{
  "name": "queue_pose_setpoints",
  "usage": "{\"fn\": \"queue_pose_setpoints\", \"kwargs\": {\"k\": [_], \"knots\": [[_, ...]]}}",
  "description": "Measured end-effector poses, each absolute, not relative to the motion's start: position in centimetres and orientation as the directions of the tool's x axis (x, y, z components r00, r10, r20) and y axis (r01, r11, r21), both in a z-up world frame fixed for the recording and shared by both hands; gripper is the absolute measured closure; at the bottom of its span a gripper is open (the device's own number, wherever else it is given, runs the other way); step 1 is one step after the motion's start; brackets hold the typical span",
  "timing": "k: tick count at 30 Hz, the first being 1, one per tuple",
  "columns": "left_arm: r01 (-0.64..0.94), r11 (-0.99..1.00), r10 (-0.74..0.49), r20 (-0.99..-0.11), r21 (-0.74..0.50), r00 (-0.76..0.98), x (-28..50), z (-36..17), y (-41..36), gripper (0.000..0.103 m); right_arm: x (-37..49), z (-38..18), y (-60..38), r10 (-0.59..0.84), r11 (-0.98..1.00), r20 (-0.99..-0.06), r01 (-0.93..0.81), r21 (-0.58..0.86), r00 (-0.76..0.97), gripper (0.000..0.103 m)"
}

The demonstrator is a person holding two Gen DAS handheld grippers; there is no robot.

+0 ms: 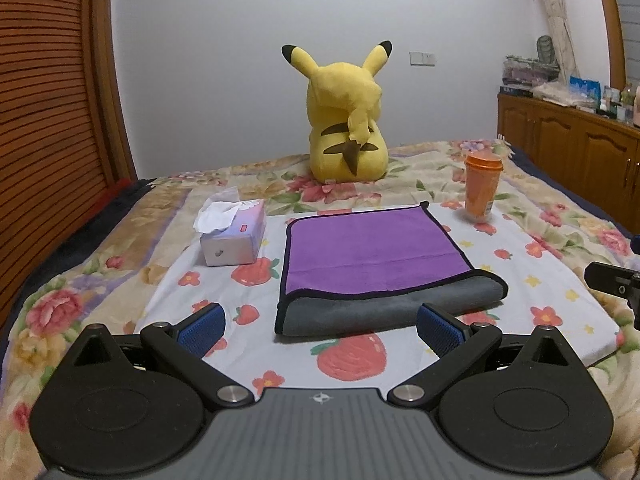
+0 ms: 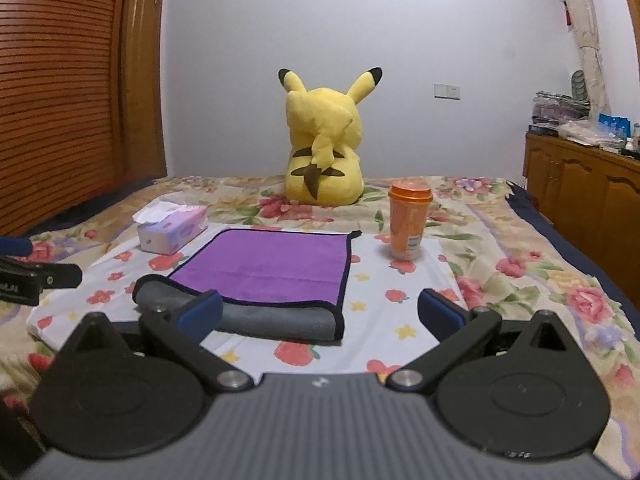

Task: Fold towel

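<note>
A: Where's the towel sitting?

B: On the white fruit-print cloth spread over the floral bedspread. It lies folded, purple face up with a dark trim, and the grey underside shows along the rolled near edge. From the left wrist view it fills the centre, just ahead of the left gripper, toward 12 o'clock.

A: And what are the tongs doing?

B: The left gripper's blue pads are spread wide with nothing between them. Its right pad overlaps the grey fold in the picture, though I can't tell whether it touches. The right gripper is spread wide too, holding nothing. In its own view the towel sits at about 11 o'clock, and its left pad stands in front of the grey near edge.

A: Anything else on the bed?

B: A tissue box at 10 o'clock of the towel, near it but apart, with a tissue poking up. An orange cup with a lid stands upright at 2 o'clock, at the cloth's far corner. A yellow plush toy sits beyond at 12 o'clock, back turned to the cameras. A wooden cabinet stands off at 3 o'clock
</note>
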State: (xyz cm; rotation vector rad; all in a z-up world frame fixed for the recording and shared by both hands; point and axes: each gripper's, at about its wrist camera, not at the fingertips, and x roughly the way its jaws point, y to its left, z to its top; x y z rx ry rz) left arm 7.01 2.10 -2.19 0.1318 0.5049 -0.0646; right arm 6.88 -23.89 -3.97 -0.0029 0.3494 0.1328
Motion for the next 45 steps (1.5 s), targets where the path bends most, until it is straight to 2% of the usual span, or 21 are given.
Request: {"fn": "queue_pose_setpoints", "kwargs": {"k": [21, 28, 34, 45], "knots": [[0.134, 0.985, -0.054, -0.547, 0.106, 0.835, 15.5, -4.8, 4.0, 0.0, 13.5, -5.7, -22.2, 0.163, 0.984, -0.453, -0.178, 0.01, 0.876, 0.0], [0.148, 0.987, -0.085, -0.567, 0.067, 0.819, 18.2, -5.6, 4.7, 0.0, 15.9, -6.1, -22.4, 0.16, 0.985, -0.481, -0.169, 0.025, 0.862, 0.0], [0.142, 0.989, -0.098, -0.592, 0.028, 0.8, 20.3, -6.5, 5.7, 0.005, 17.9, -6.5, -22.1, 0.169, 0.983, -0.506, -0.18, 0.027, 0.846, 0.0], [0.15, 0.988, -0.137, -0.651, -0.036, 0.747, 22.9, -9.0, 7.2, 0.025, 21.0, -8.4, -21.1, 0.191, 0.978, -0.57, -0.203, 0.043, 0.8, 0.0]]}}
